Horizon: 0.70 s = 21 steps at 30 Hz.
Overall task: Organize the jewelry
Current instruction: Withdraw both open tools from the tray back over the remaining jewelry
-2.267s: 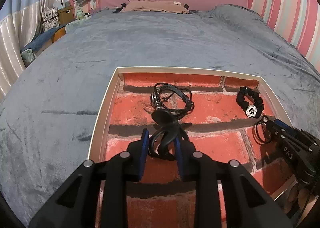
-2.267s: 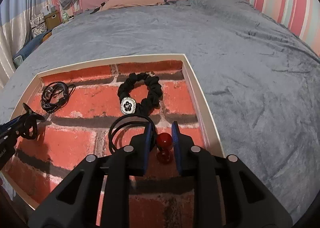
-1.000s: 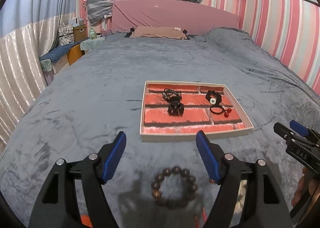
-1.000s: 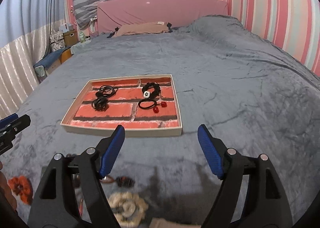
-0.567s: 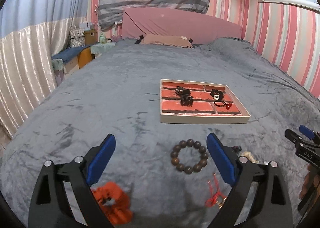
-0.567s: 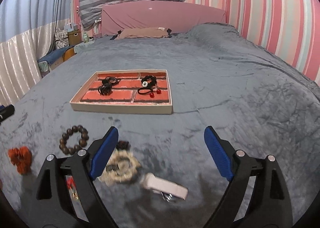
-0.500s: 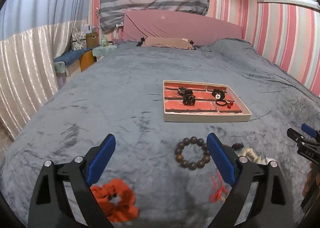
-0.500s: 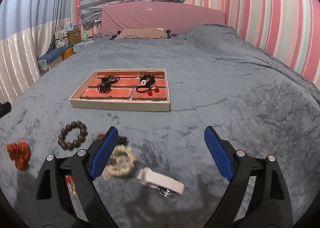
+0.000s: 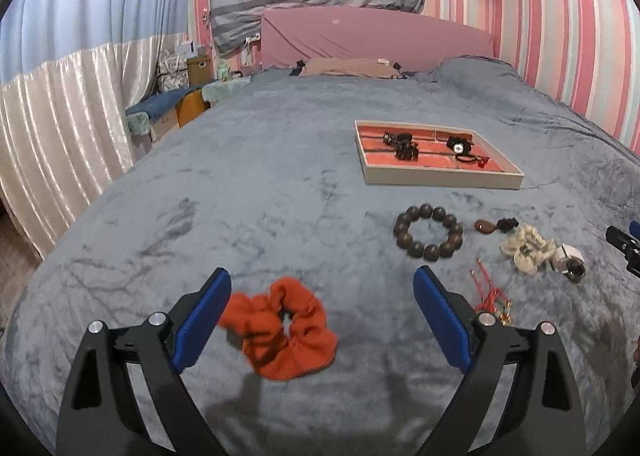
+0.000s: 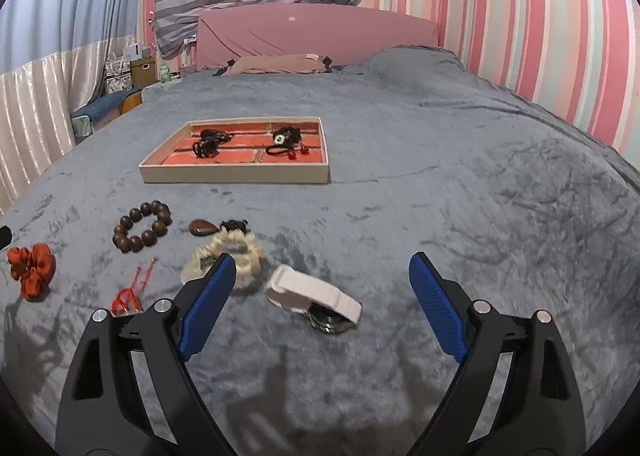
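Where the grey bed cover (image 9: 280, 184) lies nearest the cameras, the left tongs (image 9: 322, 298) stand wide open with nothing gripped, and the orange scrunchie (image 9: 282, 330) rests on the cover between their blue pads. The right tongs (image 10: 318, 284) are likewise wide open and empty; a white clip (image 10: 312, 296) with a dark metal piece under its end lies on the cover between their pads. Just left of the clip sits a cream scrunchie (image 10: 224, 258), partly hidden by the left pad. A thin red cord piece (image 10: 130, 290) lies further left. Beyond these are a ring of dark wooden beads (image 9: 428, 232) and a brown teardrop pendant (image 10: 202, 227) with a black knot beside it. Farther up the bed stands a shallow tray (image 10: 236, 174) with a brick-patterned floor. It holds black cords and a black clip (image 10: 206, 146) on its left half, and a black scrunchie (image 10: 286, 138) and a hair tie with red beads (image 10: 294, 153) on its right. A pink headboard (image 10: 316, 32) closes the far end.
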Tool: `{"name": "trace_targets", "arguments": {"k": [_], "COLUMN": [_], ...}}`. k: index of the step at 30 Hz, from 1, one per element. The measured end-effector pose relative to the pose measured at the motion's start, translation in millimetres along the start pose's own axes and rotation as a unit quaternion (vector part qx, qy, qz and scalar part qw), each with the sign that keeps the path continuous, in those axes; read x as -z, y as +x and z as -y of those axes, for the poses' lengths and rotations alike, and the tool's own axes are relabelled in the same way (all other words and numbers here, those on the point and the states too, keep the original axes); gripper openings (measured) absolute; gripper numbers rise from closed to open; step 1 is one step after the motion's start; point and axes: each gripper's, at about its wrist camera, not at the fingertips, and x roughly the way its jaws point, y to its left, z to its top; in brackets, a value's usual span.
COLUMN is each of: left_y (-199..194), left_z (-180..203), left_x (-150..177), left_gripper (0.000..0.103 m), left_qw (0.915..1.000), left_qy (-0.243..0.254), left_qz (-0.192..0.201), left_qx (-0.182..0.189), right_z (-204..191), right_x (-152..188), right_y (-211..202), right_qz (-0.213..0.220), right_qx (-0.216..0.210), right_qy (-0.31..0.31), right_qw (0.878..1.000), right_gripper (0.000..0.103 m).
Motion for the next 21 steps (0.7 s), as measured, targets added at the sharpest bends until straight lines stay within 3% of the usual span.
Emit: {"name": "trace_targets", "arguments": {"k": [12, 21], "left_y": [12.4, 25.8], "left_z": [-22.7, -18.2], "left_x": [36.1, 48.6], "left_gripper": [0.091, 0.091], "left_qw": [0.9993, 0.9995], "left_qy": [-0.033, -0.019], "left_qz": [-0.019, -0.027], "left_qx": [0.004, 0.003], "right_z": [18.7, 22.8], "right_x": [39.1, 49.9], "right_y": [14.1, 32.9], "right_qz": [-0.028, -0.043], "right_qx": [0.027, 0.031], "right_qy": [-0.001, 0.004], "right_qw": [0.999, 0.999], "right_gripper": [0.087, 0.087]}}
